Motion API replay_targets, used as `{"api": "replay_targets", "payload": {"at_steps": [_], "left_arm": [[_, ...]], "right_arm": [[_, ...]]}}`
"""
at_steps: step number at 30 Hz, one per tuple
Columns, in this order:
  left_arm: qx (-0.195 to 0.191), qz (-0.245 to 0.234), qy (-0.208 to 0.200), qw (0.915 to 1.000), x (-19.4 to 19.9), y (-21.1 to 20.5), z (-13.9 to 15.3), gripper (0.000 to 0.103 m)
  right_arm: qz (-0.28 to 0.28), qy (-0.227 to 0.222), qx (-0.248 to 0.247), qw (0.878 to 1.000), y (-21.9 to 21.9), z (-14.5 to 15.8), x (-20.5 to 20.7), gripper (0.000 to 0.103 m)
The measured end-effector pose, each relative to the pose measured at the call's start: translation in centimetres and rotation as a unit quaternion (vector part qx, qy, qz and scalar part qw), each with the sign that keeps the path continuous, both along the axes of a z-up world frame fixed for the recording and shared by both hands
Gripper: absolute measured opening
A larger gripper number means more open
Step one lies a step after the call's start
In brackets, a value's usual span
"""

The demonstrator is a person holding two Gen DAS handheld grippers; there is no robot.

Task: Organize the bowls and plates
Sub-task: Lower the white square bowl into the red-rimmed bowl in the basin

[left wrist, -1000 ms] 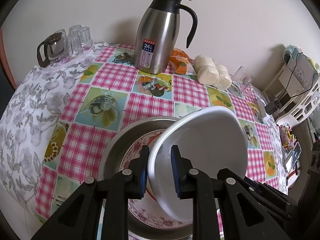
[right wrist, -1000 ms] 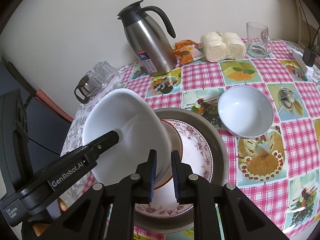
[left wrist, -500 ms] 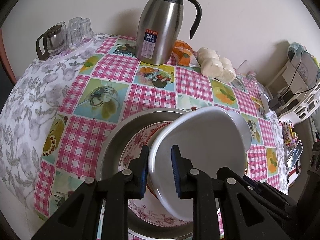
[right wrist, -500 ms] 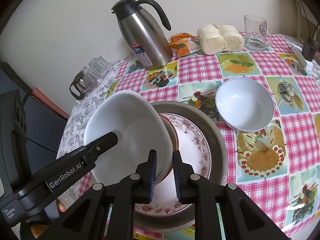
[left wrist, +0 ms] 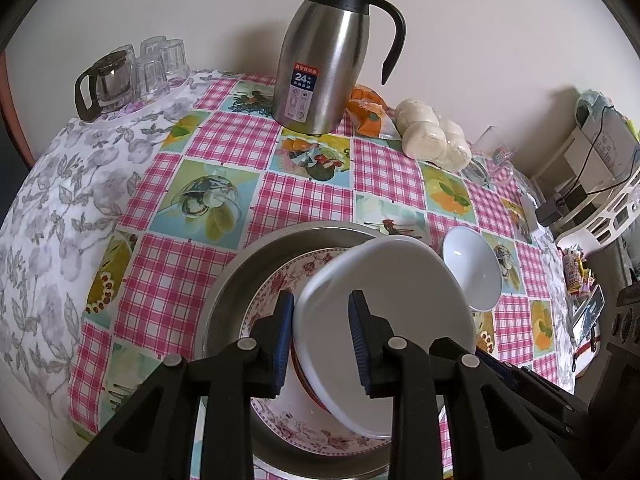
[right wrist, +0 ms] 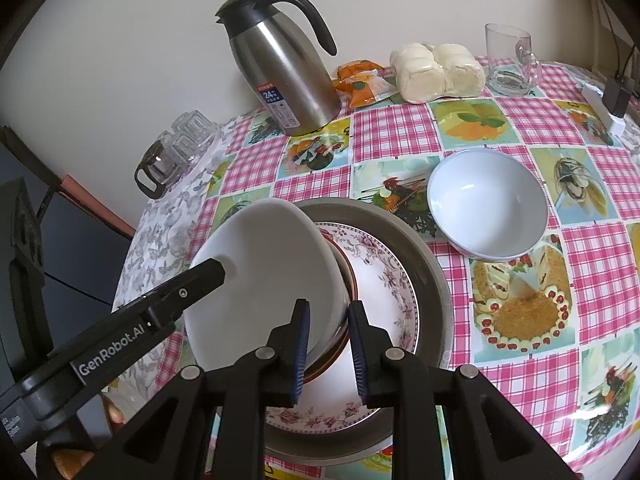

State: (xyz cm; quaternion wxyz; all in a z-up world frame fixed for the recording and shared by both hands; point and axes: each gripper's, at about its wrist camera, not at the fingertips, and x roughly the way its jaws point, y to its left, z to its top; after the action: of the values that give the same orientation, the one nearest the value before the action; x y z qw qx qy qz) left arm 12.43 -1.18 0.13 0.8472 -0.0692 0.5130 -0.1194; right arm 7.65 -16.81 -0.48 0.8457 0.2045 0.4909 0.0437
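Note:
A large white bowl (left wrist: 392, 292) sits tilted over a red-rimmed dish (right wrist: 349, 280), on a floral plate (right wrist: 384, 288) inside a steel pan (right wrist: 432, 264). My left gripper (left wrist: 320, 336) straddles the bowl's left rim, its fingers slightly apart. My right gripper (right wrist: 328, 344) straddles the bowl's right rim, also slightly parted. The left gripper's finger shows in the right wrist view (right wrist: 200, 280) against the bowl. A smaller white bowl (right wrist: 486, 204) stands on the cloth to the right of the pan.
A steel thermos jug (left wrist: 324, 48) stands behind the pan. Glasses and a small glass pot (left wrist: 120, 76) sit far left. A bag of buns (right wrist: 436, 70), orange snack packets (right wrist: 360, 84) and a glass mug (right wrist: 510, 60) lie at the back right.
Both grippers have lowered the large white bowl onto the stack in the pan. The fingers of both have widened a little around its rim.

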Motion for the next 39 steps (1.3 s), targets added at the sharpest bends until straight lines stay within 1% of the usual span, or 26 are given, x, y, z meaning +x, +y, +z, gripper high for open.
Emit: {"api": "replay_targets", "payload": {"at_steps": [6, 8, 11, 15, 18, 20, 21, 22, 32, 39], "left_arm": [[0.0, 0.003, 0.002, 1.0, 0.1, 0.0, -0.1, 0.029], [0.0, 0.005, 0.002, 1.0, 0.1, 0.1, -0.1, 0.029], [0.001, 0.007, 0.002, 1.0, 0.1, 0.1, -0.1, 0.029], [0.003, 0.008, 0.004, 1.0, 0.2, 0.1, -0.1, 0.029], [0.005, 0.009, 0.004, 0.9999, 0.2, 0.1, -0.1, 0.029], [0.006, 0.01, 0.004, 0.9999, 0.2, 0.1, -0.1, 0.033], [0.007, 0.01, 0.004, 0.9999, 0.2, 0.1, -0.1, 0.037], [0.008, 0.01, 0.004, 0.9999, 0.2, 0.1, -0.2, 0.038], [0.014, 0.009, 0.006, 0.9998, 0.3, 0.1, -0.4, 0.039], [0.014, 0.009, 0.007, 0.9998, 0.4, 0.1, -0.5, 0.039]], "right_arm": [[-0.01, -0.011, 0.005, 1.0, -0.6, 0.4, -0.1, 0.023], [-0.017, -0.01, 0.005, 1.0, -0.9, 0.3, -0.1, 0.023], [-0.025, -0.005, 0.019, 0.999, -1.7, 0.0, 0.0, 0.023], [-0.03, -0.005, 0.014, 0.999, -1.9, -0.1, 0.0, 0.023], [-0.032, -0.003, 0.021, 0.999, -2.2, -0.3, 0.1, 0.023], [-0.032, -0.003, 0.021, 0.999, -2.2, -0.4, 0.2, 0.023], [-0.032, -0.003, 0.019, 0.999, -2.2, -0.4, 0.2, 0.023], [-0.03, -0.003, 0.018, 0.999, -2.1, -0.5, 0.3, 0.023], [-0.02, 0.007, 0.036, 0.999, -1.9, -1.3, 0.5, 0.023], [-0.018, 0.008, 0.032, 0.999, -1.6, -1.2, 0.5, 0.023]]}}
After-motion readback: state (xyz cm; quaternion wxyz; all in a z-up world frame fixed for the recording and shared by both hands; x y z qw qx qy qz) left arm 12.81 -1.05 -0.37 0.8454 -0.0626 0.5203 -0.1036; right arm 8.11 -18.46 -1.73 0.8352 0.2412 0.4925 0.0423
